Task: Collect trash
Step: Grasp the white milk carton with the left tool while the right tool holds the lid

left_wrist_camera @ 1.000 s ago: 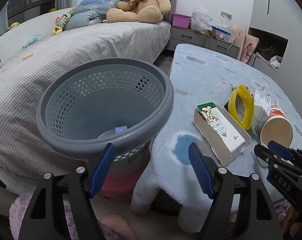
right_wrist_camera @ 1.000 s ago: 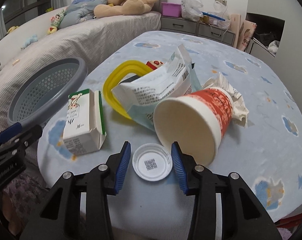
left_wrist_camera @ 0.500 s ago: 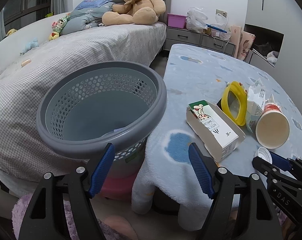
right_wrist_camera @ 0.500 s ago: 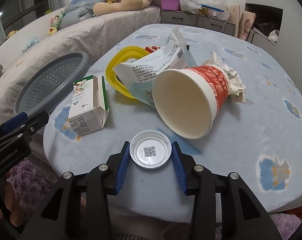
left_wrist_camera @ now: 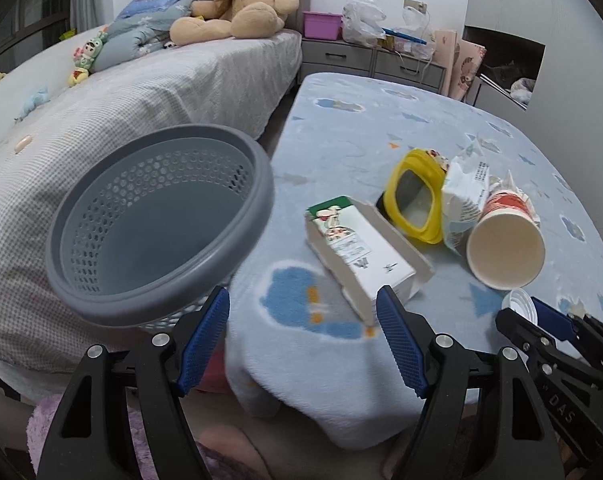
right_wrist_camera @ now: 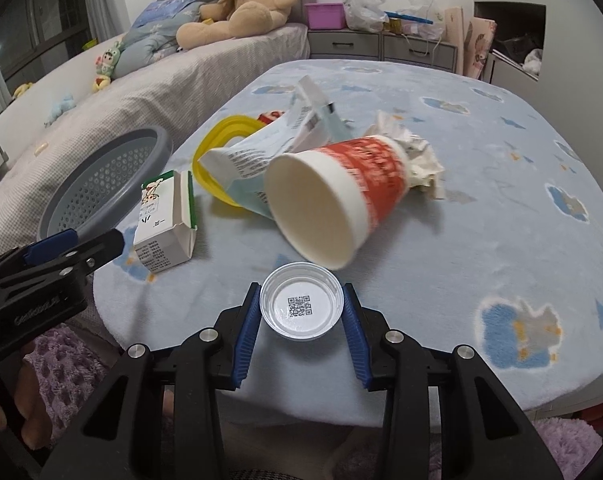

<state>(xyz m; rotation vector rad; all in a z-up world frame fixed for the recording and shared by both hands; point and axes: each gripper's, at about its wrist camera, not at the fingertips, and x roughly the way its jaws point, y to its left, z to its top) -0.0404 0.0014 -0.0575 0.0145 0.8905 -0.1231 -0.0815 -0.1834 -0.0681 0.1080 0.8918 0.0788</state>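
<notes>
Trash lies on a table under a blue blanket (right_wrist_camera: 501, 208): a white plastic lid (right_wrist_camera: 301, 308), a tipped red-and-white paper cup (right_wrist_camera: 333, 200), a white milk carton (right_wrist_camera: 165, 224), a yellow ring-shaped frame (right_wrist_camera: 213, 148), a printed plastic bag (right_wrist_camera: 261, 152) and crumpled paper (right_wrist_camera: 417, 152). My right gripper (right_wrist_camera: 301, 286) has the lid between its blue pads, with the jaws closing on its rim. A grey perforated basket (left_wrist_camera: 161, 232) stands left of the table. My left gripper (left_wrist_camera: 301, 294) hangs open over the table's near edge, between basket and carton (left_wrist_camera: 357, 248), with nothing in it.
A bed (left_wrist_camera: 141, 92) with a teddy bear (left_wrist_camera: 237, 0) and small toys runs along the left behind the basket. Grey drawers (left_wrist_camera: 373, 60) with bags and boxes stand at the back. A purple fuzzy rug (right_wrist_camera: 61, 360) lies below the table edge.
The right gripper has drawn in around the lid, which now sits between the pads. Both grippers have pulled back from the table. In the left view the basket has slid leftward.
</notes>
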